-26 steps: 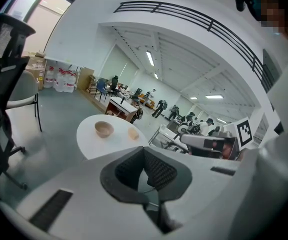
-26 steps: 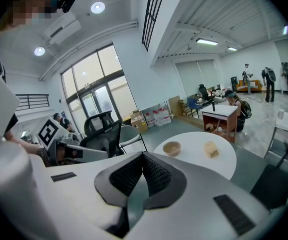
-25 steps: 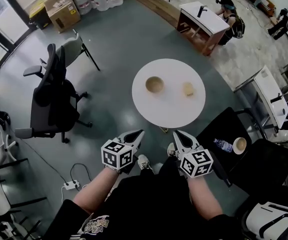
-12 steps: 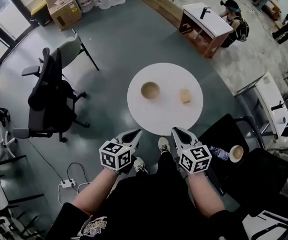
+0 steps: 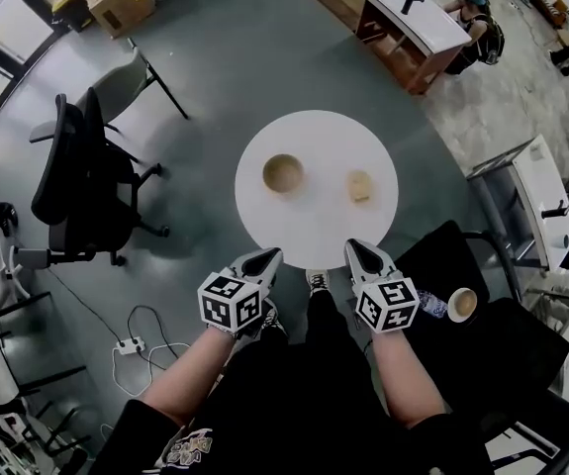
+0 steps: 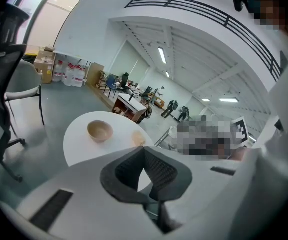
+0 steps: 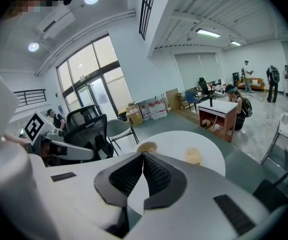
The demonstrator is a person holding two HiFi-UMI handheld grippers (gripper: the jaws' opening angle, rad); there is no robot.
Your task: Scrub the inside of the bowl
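Approach stage, seen from above: you stand at the near edge of the round white table (image 5: 316, 228), and nothing is in hand. The left gripper (image 5: 268, 256) and right gripper (image 5: 354, 248) hover side by side just short of that edge; each gripper view shows its ribbed pads pressed together with nothing between them. The wooden bowl (image 5: 283, 173) stands upright and empty on the left half of the table, toward the far-left edge. The tan sponge (image 5: 360, 186) lies on the right half, well apart from the bowl. Scrubbing has not begun. The next move likely calls for you to part both pairs of jaws. The right gripper would then reach over the near edge to take the sponge, and the left would go to the bowl's rim to steady it. The bowl looks light and may slide on the smooth top if it is not held. The tabletop around both items is bare, so both reaches are unobstructed. The black office chair (image 5: 84, 181) at the left stands well clear of the table. On the right, a dark chair (image 5: 507, 339) carrying a paper cup (image 5: 461, 303) and a water bottle (image 5: 429, 308) sits near the table's near-right edge, so keep your right elbow in.
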